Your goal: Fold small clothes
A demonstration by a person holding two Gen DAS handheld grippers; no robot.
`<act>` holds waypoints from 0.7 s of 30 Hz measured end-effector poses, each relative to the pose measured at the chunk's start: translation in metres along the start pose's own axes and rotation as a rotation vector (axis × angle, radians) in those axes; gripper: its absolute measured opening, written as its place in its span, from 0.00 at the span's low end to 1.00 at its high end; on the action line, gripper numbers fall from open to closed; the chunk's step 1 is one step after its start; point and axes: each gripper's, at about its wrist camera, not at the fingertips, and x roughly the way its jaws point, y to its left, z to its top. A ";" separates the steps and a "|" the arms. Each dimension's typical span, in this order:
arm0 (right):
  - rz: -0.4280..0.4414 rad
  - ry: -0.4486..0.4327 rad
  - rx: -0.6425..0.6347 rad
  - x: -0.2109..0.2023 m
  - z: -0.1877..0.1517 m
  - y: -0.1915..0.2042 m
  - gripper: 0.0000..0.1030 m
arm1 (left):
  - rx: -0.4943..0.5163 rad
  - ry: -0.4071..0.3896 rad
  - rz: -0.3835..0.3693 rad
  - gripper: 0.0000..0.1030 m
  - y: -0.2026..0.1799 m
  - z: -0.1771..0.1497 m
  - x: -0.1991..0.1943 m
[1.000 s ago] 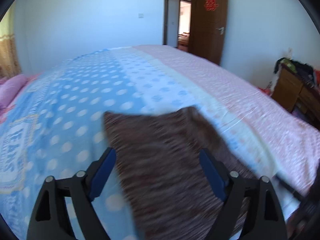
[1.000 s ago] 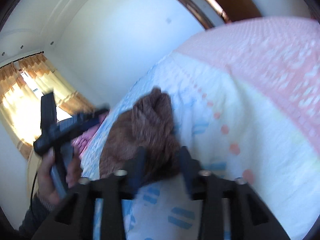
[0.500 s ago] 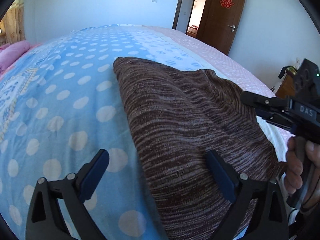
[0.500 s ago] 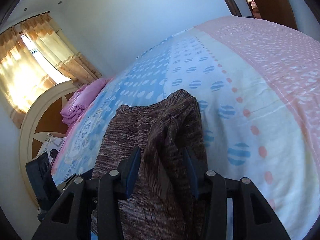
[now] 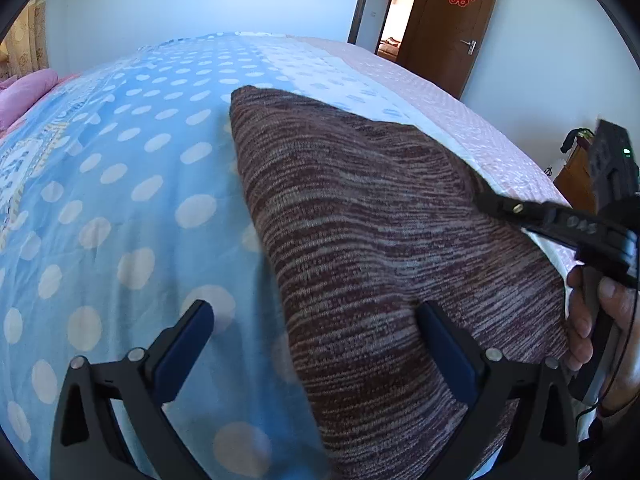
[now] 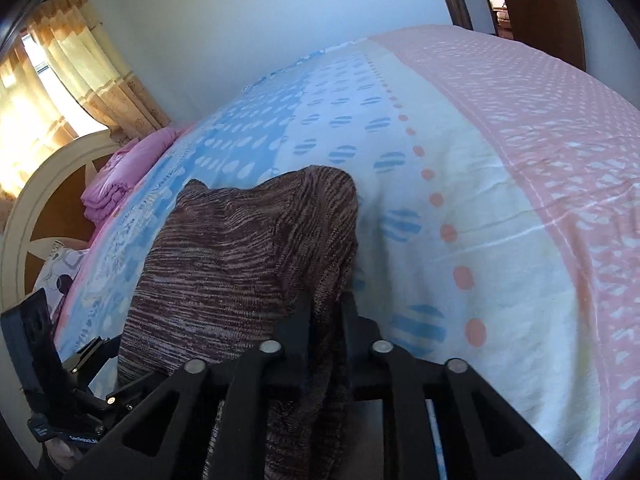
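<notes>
I stand at a wide bed (image 5: 120, 184) whose cover runs in bands, blue with pale polka dots, then white with striped blue dots, then pink. Behind it are a plain white wall and an open brown wooden door (image 5: 448, 28) with a red paper ornament on it. Folded pink bedding (image 6: 120, 176) sits by the cream headboard, and yellow curtains (image 6: 76, 64) hang at the bright window.

The brown and pink streaked knitted garment (image 5: 380, 240) lies spread over the near part of the bed, across the blue and white bands.

My left gripper (image 5: 316, 344) has just been opening and its blue-padded jaws stand wide apart. The garment's left edge passes between them, and neither pad presses on it.

My right gripper (image 6: 326, 316) has just been closing a little further, and its black jaws pinch the garment's right edge, where the knit bunches into a raised fold. My hand (image 5: 600, 320) is wrapped round that gripper's handle at the garment's right side.
</notes>
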 end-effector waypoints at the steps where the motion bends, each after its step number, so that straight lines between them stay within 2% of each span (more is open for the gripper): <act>1: -0.005 -0.040 0.007 -0.011 0.001 0.001 0.41 | -0.012 0.001 -0.007 1.00 0.002 -0.001 0.001; 3: 0.007 -0.137 -0.030 -0.040 0.002 0.012 0.41 | -0.016 0.000 -0.006 1.00 0.002 -0.001 0.000; 5: 0.060 -0.189 -0.113 -0.058 0.002 0.032 0.41 | -0.005 -0.001 0.013 1.00 -0.001 -0.002 0.001; 7: 0.147 -0.128 -0.191 -0.055 0.002 0.051 0.41 | 0.010 -0.004 0.029 1.00 -0.005 -0.003 0.001; 8: 0.157 -0.090 -0.211 -0.048 0.001 0.057 0.41 | 0.011 -0.007 0.032 1.00 -0.005 -0.003 0.002; 10: 0.130 -0.021 -0.236 -0.030 -0.005 0.059 0.42 | 0.003 -0.007 0.025 1.00 -0.003 -0.004 0.001; 11: 0.087 0.021 -0.241 -0.019 -0.010 0.056 0.41 | -0.002 -0.007 0.020 1.00 -0.002 -0.004 0.001; 13: 0.042 0.092 -0.205 0.001 -0.022 0.036 0.42 | -0.003 -0.005 0.018 1.00 -0.001 -0.004 0.002; 15: 0.059 0.065 -0.203 0.000 -0.027 0.026 0.42 | 0.003 -0.006 0.023 1.00 -0.002 -0.004 0.002; 18: 0.074 0.082 -0.207 -0.007 -0.024 0.019 0.42 | -0.001 -0.003 0.018 1.00 -0.001 -0.003 0.002; 21: 0.069 0.033 -0.200 -0.018 -0.010 0.011 0.42 | -0.002 -0.005 0.019 1.00 -0.001 -0.003 0.002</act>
